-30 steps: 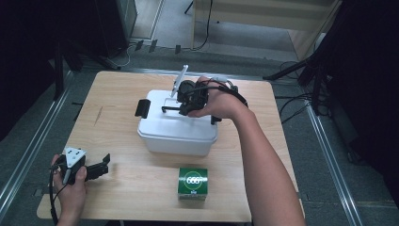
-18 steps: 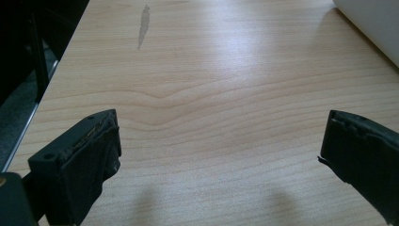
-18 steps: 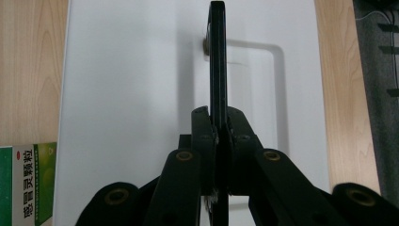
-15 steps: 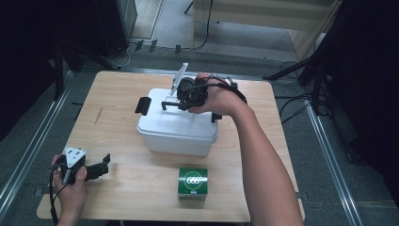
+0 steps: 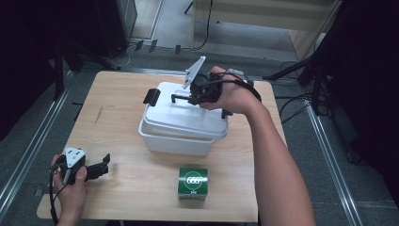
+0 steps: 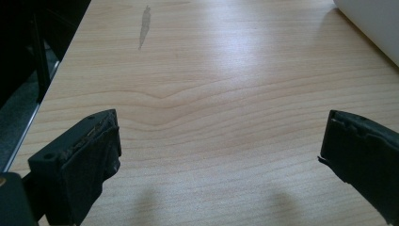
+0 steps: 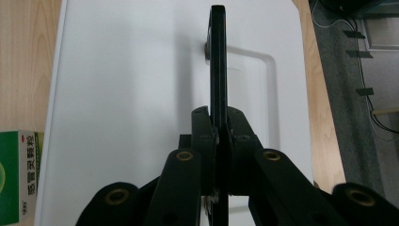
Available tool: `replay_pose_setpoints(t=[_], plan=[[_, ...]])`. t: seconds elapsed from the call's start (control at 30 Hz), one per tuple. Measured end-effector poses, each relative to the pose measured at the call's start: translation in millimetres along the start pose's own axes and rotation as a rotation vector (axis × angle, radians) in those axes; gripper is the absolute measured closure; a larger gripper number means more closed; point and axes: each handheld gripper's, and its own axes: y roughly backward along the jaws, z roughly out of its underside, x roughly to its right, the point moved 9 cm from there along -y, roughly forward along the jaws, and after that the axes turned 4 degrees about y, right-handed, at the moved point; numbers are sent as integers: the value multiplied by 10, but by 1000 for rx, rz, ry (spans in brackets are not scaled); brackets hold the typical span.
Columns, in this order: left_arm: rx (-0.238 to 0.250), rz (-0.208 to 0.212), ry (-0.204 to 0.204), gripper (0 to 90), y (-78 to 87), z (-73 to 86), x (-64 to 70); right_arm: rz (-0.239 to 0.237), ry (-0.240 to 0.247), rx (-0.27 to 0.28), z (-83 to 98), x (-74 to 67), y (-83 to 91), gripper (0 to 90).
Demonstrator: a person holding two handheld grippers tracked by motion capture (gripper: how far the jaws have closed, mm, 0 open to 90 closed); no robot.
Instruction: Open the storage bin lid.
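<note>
Light wooden rectangular table (image 5: 122, 108), grain running lengthwise, with a faint grey streak (image 6: 145, 26) on its surface toward the person's left. White rectangular plastic storage box (image 5: 174, 141) near the table's middle, capped by a white plastic lid (image 5: 181, 115) that sits tilted, its far side higher than its near edge, where it meets the box rim. A black latch clip (image 5: 151, 96) shows at the lid's left end. A thin black carrying handle (image 7: 217, 61) stands upright from the lid top. Right gripper (image 7: 218, 127): above the lid, jaws closed tight on the black handle, one jaw on each side of it; held by the person's right hand (image 5: 233, 96). Left gripper (image 5: 96, 168): near the table's front left corner, held by the left hand (image 5: 70, 188), jaws spread wide apart with bare wood between them, holding nothing, well apart from the box. Small green cardboard carton (image 5: 193, 182) with a white round emblem on top, standing on the table in front of the box, near but apart from it.
</note>
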Motion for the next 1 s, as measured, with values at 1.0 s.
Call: replay_pose_setpoints(t=[1.0], plan=[[29,8,25,0,14,-21,-15,110,-159,-35,1167,-50,672,850]])
